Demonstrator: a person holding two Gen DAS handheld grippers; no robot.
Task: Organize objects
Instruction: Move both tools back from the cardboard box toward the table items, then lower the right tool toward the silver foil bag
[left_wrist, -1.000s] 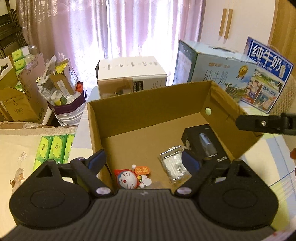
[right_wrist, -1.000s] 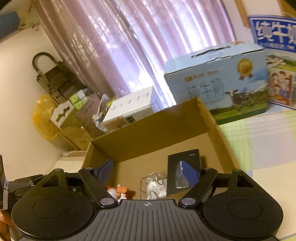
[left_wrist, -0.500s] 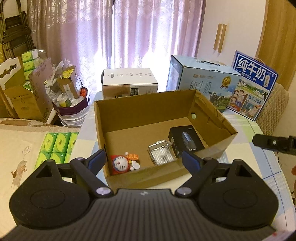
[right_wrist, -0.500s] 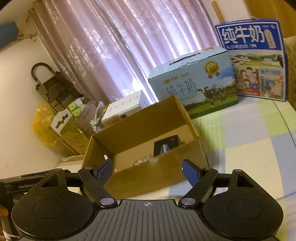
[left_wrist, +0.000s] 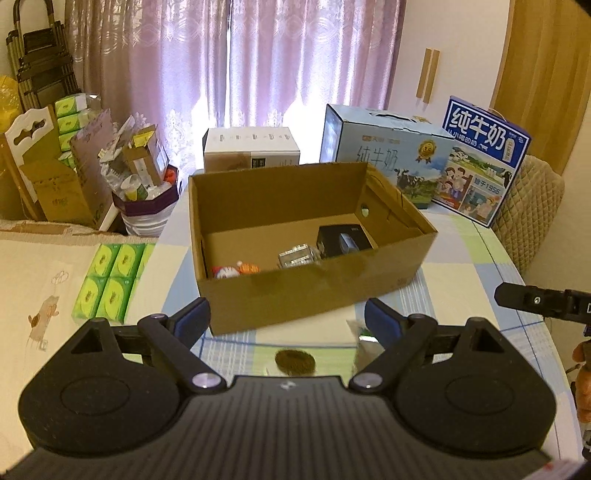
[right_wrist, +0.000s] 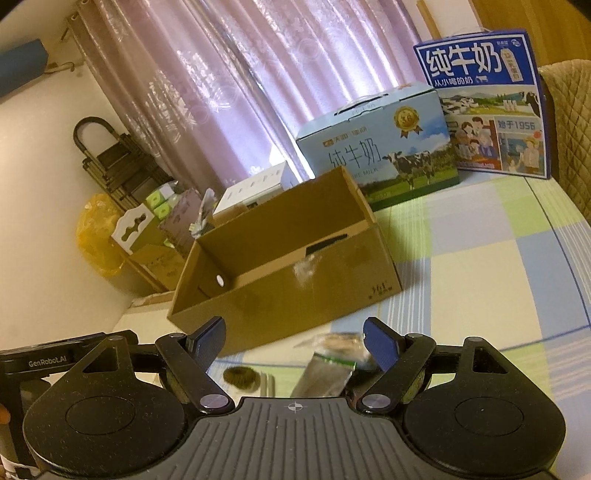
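Observation:
An open cardboard box (left_wrist: 317, 291) stands on the checked tablecloth. Inside lie a Doraemon toy (left_wrist: 226, 272), a clear packet (left_wrist: 297, 255) and a black box (left_wrist: 343, 240). My left gripper (left_wrist: 287, 319) is open and empty, held back in front of the box's near wall. A round brown object (left_wrist: 294, 361) lies on the table just below it. My right gripper (right_wrist: 295, 338) is open and empty, to the right of the box (right_wrist: 291, 291). A clear packet (right_wrist: 327, 373) and the brown round object (right_wrist: 241, 377) lie under it.
Two blue milk cartons (left_wrist: 388, 162) (left_wrist: 484, 158) and a white box (left_wrist: 251, 147) stand behind the cardboard box. Green tissue packs (left_wrist: 110, 280) lie to the left. Piled cartons and a bin (left_wrist: 144, 206) stand at far left. A padded chair (left_wrist: 528, 214) stands at right.
Both grippers have pulled back and away from the cardboard box. They hovered over its inside before; now they are in front of it, above loose items on the table.

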